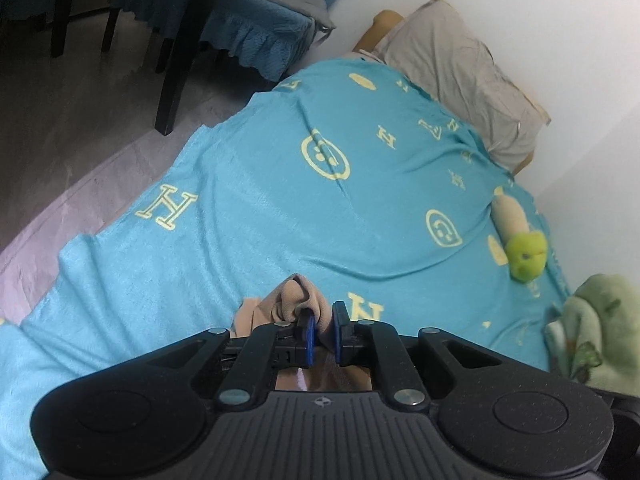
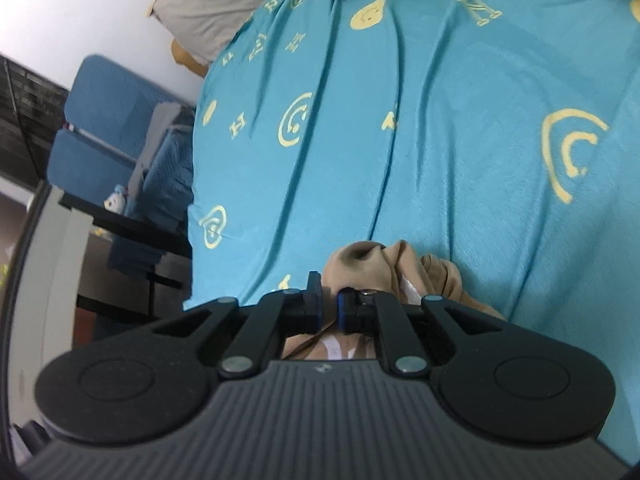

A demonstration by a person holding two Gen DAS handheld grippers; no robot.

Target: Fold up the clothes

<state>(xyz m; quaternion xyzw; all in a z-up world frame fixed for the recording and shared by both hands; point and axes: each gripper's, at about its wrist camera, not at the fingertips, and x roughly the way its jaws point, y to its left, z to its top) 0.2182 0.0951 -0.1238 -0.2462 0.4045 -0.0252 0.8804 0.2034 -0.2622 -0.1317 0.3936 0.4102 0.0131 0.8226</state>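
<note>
black ribbed gripper body fills the 6 o'clock half of both wrist views. left gripper [image 1: 323, 330] points forward over the bed, its two blue-padded fingers [image 1: 309, 336] nearly together, pinching a bunched fold of the tan garment [image 1: 294, 294]; cloth puffs up just past the tips toward 12 o'clock and more of it shows under the linkage. right gripper [image 2: 329, 307] is tilted, bed running up toward 1 o'clock, fingers drawn in to a narrow gap with the same tan garment [image 2: 372, 266] clamped between the pads, rest crumpled toward 3 o'clock, a pale pinkish patch inside the folds.

counts: two grippers, one garment, one pillow, one plush toy, one green blanket.

garment is thin, smooth, soft-draping fabric, lying on the teal bedspread [image 1: 260, 208], which is fleecy, wrinkled in long ridges, printed with yellow letters and smiley rings. grey-beige pillow [image 1: 460, 80] at 1 o'clock in left view, against the white wall. green and beige plush toy [image 1: 520, 244] at 3 o'clock, fuzzy, rounded. light green patterned blanket [image 1: 592, 328] bunched at 4 o'clock edge. dark chair legs [image 1: 176, 64] and blue ruffled covers at 11 o'clock.
</note>
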